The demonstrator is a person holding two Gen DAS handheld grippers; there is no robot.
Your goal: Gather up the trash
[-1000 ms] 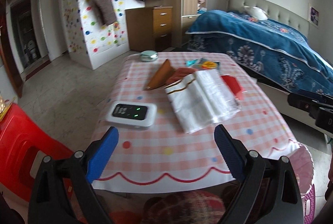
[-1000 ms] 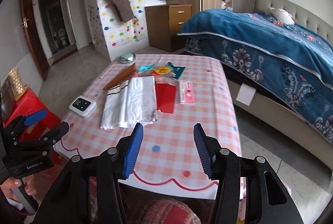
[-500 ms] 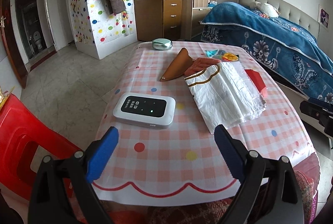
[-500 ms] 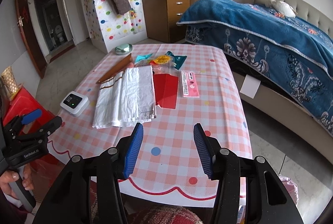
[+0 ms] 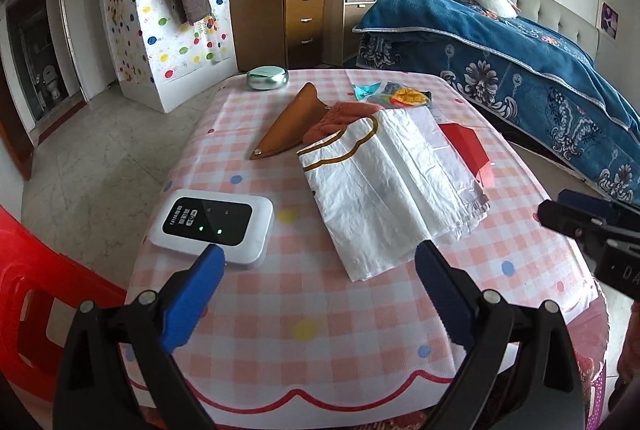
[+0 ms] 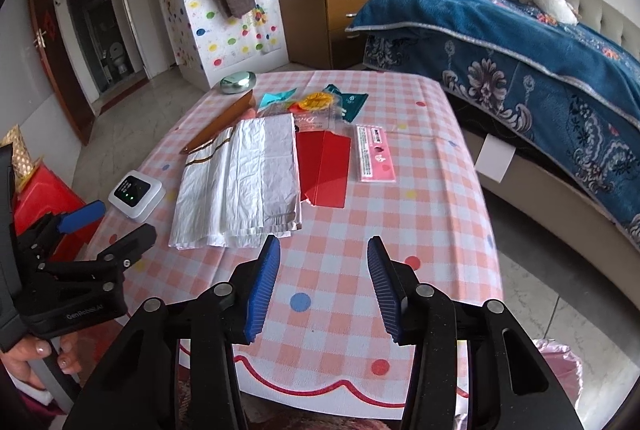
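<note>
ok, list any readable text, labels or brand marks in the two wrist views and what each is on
"GenRobot.AI": on the body of the left gripper, right wrist view.
"DA": cut-off letters on the right gripper, left wrist view.
White pocket router: screen print too blurred to read.
Pink packet: print too small.
Clear wrapper with red script: illegible.
Teal wrapper: mark too small.

A folded white plastic bag [image 6: 240,182] with a brown-trimmed edge lies flat at centre left of the right wrist view. A red packet [image 6: 325,168] lies touching its right edge, with a pink strip wrapper [image 6: 375,153] just beside that. Crumpled teal and orange wrappers [image 6: 320,102] cluster above them in the frame.
</note>
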